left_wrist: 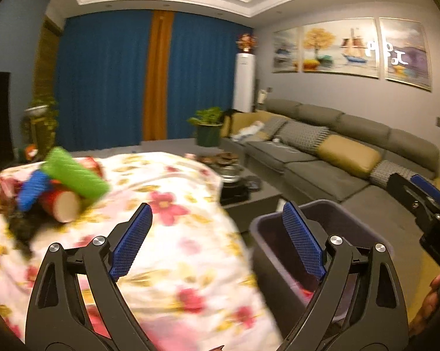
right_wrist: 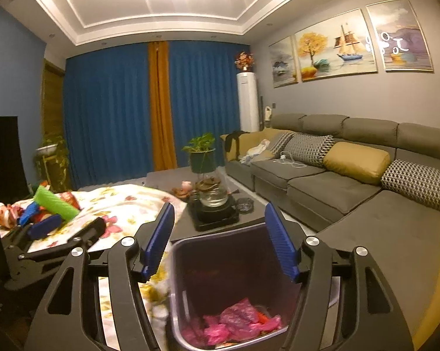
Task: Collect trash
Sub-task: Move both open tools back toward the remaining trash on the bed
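My right gripper (right_wrist: 220, 234) jaws open and empty above the bin (right_wrist: 217, 235), pink trash (right_wrist: 237, 320) at its bottom, my left gripper (left_wrist: 217, 239) jaws wide open and empty over the floral cloth (left_wrist: 173, 251), green roll (left_wrist: 76, 174) and red cup (left_wrist: 61, 206) piled farther left.

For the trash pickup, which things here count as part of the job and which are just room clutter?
Part of the job:
- trash bin, pink wrappers already in it
- pile on the floral cloth: green roll, red cup, blue piece
- left claw and right claw, both open, holding nothing

Just lying about:
- glass kettle
- potted plant
- sofa cushions
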Available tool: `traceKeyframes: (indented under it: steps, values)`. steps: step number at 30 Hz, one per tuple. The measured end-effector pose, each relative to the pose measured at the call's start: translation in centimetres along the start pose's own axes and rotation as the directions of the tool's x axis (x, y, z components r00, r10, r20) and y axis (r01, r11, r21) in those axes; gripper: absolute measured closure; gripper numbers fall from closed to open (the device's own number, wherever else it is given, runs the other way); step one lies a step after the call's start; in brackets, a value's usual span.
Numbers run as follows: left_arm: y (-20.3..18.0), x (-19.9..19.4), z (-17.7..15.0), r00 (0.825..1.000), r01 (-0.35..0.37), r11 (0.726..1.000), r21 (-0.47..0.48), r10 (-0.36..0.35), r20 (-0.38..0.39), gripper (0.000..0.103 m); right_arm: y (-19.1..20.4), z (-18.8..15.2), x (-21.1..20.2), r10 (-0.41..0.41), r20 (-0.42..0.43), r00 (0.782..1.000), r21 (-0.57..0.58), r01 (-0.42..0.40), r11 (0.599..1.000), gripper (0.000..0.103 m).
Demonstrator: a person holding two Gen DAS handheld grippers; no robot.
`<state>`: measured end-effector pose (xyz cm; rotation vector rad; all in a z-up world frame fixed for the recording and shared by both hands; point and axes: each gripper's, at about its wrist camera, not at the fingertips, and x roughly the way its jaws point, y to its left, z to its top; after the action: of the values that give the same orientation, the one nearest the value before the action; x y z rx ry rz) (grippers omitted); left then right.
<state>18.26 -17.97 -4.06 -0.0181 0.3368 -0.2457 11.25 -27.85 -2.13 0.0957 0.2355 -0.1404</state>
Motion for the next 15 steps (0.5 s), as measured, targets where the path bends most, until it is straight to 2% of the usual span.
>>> traceKeyframes:
  steps: [8,15]
  values:
    - [7.0,-3.5,0.3,0.987,-0.162,0.984,-0.081,0.162,0.001,0.014,5.2,0.0,0.2,0.086,-0.025,0.996,-0.03,-0.087,0.996,0.039]
    - [11.9,-6.2,0.4,0.97,-0.243,0.964,-0.109,0.245,0.003,0.014,10.0,0.4,0.5,0.155,-0.043,0.987,-0.057,-0.158,0.986,0.039]
